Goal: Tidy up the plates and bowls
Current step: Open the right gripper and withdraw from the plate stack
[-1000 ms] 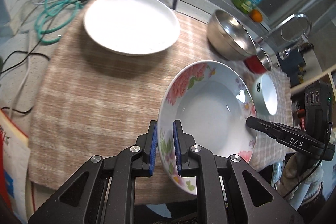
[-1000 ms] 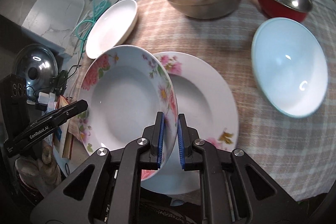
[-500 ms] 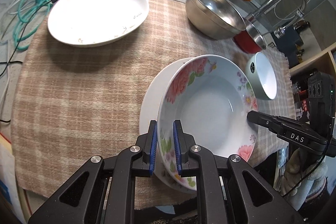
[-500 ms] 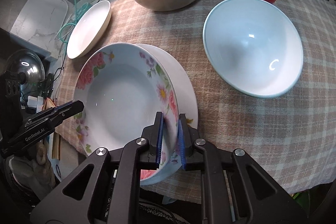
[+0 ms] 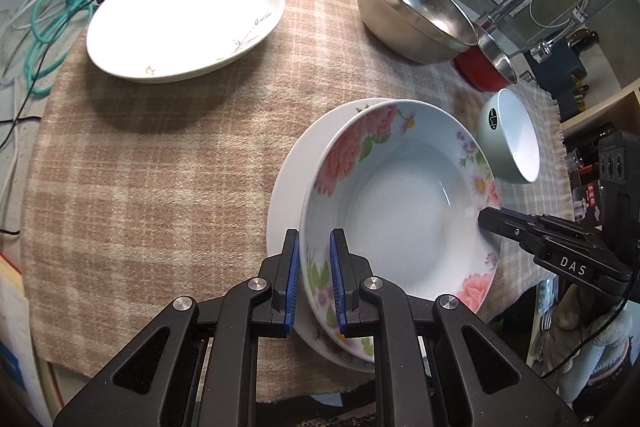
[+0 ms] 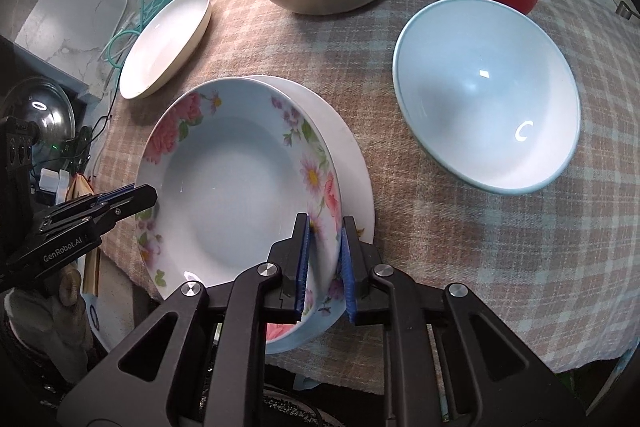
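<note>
Since a second ago I have brought the floral plate (image 5: pixel 400 195) over the white plate (image 5: pixel 288 179), left gripper (image 5: pixel 314 283) clamped on its near rim, right gripper (image 6: pixel 324 263) pinching the opposite rim, glossy ceramic, woven checked cloth (image 5: pixel 160 155) bare leftward, pale bowl (image 6: pixel 486 91) close right.

A flower-rimmed deep plate (image 5: pixel 400 195) lies on a plain white plate (image 5: pixel 288 179) at the near edge of a checked cloth (image 5: pixel 160 163). Far left sits a white oval dish (image 5: pixel 184 19); far right, a large steel bowl (image 5: pixel 412 15).
</note>
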Action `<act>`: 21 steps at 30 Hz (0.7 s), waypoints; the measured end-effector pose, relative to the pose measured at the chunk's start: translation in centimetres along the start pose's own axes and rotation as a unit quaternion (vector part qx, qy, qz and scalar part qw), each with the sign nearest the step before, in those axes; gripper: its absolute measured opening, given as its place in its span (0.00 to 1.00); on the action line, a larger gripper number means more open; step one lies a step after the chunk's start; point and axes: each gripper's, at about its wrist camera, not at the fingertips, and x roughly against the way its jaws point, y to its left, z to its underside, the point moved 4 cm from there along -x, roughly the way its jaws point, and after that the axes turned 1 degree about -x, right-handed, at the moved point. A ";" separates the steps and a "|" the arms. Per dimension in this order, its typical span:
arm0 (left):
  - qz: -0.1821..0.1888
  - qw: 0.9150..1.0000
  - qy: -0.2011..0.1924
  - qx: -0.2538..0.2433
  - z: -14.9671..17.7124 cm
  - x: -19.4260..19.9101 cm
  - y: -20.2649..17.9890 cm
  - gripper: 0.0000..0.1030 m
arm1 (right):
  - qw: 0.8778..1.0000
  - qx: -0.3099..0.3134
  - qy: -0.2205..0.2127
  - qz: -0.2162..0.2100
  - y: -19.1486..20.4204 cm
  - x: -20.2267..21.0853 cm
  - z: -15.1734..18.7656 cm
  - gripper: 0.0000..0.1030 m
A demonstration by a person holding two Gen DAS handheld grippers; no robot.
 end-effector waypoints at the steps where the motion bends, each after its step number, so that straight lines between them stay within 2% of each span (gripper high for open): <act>1: -0.001 1.000 -0.001 -0.001 0.0 0.0 0.0 0.13 | 1.000 0.003 0.001 0.002 0.1 0.0 0.0 0.16; 6: -0.004 1.000 -0.002 -0.003 -0.2 0.0 0.0 0.13 | 1.000 0.013 0.000 0.013 0.4 -0.1 0.0 0.18; 14: -0.002 1.000 0.002 -0.008 -0.2 0.0 0.0 0.13 | 0.999 0.027 -0.006 0.023 0.9 0.1 -0.2 0.32; 21: -0.004 1.000 -0.008 -0.009 -0.4 0.5 0.0 0.13 | 0.999 0.027 -0.017 0.026 0.9 0.8 -0.4 0.33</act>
